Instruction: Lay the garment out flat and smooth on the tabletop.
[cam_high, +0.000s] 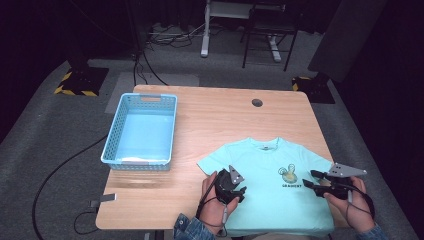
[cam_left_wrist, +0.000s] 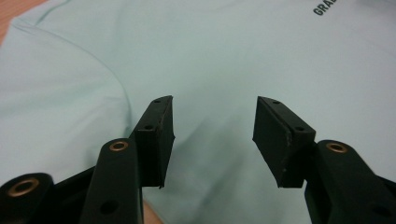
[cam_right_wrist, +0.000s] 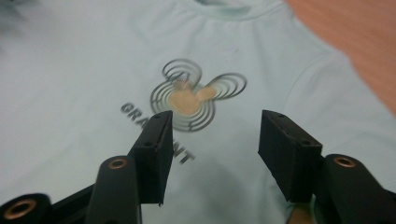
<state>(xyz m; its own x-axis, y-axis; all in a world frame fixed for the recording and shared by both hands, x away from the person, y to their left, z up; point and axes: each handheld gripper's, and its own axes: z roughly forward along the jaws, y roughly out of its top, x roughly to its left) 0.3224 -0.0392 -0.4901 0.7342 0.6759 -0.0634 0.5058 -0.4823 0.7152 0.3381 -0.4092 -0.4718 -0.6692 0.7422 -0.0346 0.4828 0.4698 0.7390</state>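
Observation:
A mint-green T-shirt (cam_high: 272, 187) lies flat, front up, on the near right part of the wooden table (cam_high: 215, 115), with a round printed logo (cam_high: 288, 175) on its chest. My left gripper (cam_high: 241, 192) hovers over the shirt's left side, jaws open and empty; the left gripper view has plain shirt cloth (cam_left_wrist: 215, 60) under its gap (cam_left_wrist: 214, 140). My right gripper (cam_high: 309, 180) is over the shirt's right side, also open with nothing between its jaws. The right gripper view looks along its jaws (cam_right_wrist: 214, 156) at the logo (cam_right_wrist: 194, 95).
A light blue plastic basket (cam_high: 141, 131) stands at the table's left, holding nothing I can see. A round cable hole (cam_high: 257, 102) sits near the far edge. Bare wood lies between basket and shirt. Cables run across the grey floor at the left.

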